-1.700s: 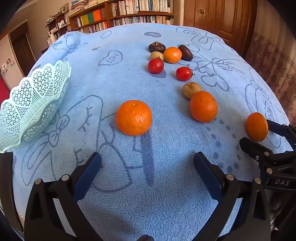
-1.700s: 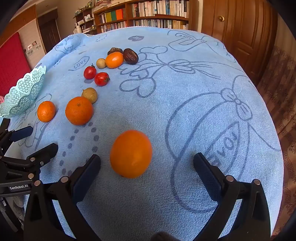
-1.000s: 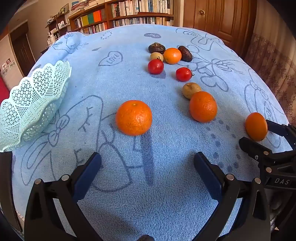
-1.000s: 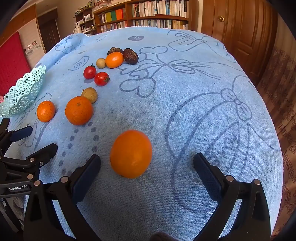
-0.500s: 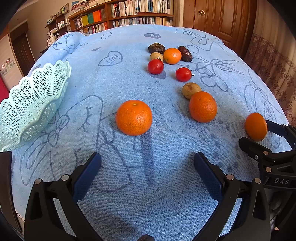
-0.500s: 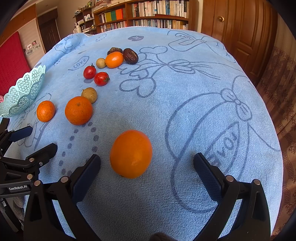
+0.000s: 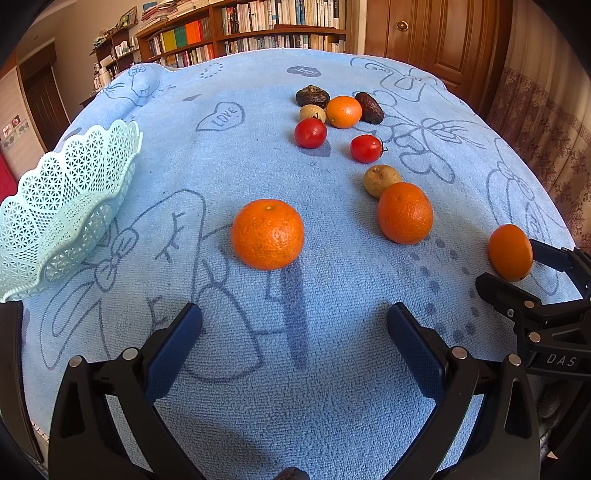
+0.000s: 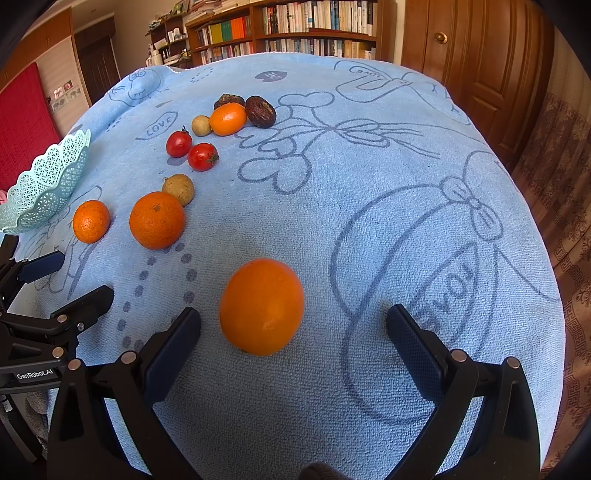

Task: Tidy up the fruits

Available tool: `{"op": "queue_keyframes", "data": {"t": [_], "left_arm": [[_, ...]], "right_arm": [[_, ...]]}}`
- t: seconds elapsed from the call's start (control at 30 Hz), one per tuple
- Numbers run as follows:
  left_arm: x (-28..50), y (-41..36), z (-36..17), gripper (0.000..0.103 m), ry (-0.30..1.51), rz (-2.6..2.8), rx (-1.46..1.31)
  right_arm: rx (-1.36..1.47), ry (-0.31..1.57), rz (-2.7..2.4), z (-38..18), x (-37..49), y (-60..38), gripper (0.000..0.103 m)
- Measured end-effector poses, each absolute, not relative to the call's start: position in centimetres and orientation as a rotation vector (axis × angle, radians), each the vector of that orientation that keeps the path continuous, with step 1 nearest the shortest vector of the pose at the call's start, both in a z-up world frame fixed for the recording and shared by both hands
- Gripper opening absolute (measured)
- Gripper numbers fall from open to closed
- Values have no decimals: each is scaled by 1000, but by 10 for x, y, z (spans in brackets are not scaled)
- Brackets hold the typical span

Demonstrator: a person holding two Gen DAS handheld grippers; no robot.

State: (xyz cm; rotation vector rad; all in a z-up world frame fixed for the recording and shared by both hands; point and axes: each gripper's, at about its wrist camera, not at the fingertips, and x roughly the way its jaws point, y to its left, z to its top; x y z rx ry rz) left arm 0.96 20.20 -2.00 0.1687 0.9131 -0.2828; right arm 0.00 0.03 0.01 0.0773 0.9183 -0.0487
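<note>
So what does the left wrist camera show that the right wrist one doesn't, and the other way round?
Only the left wrist view shows the left gripper straight on, open, aimed at the near orange, with the basket close and large. Only the right wrist view shows the right gripper straight on, open around its own orange, plus a red wall panel. Both show the blue cloth, two tomatoes, the middle orange, the basket, and the bookshelves.
</note>
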Motion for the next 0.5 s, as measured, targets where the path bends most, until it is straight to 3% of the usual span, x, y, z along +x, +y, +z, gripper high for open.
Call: {"op": "queue_keyframes", "data": {"t": [0.5], "left_arm": [[10, 202, -20, 101, 913, -284, 167]], "right_arm": [[79, 918, -54, 0, 0, -1, 98]]}}
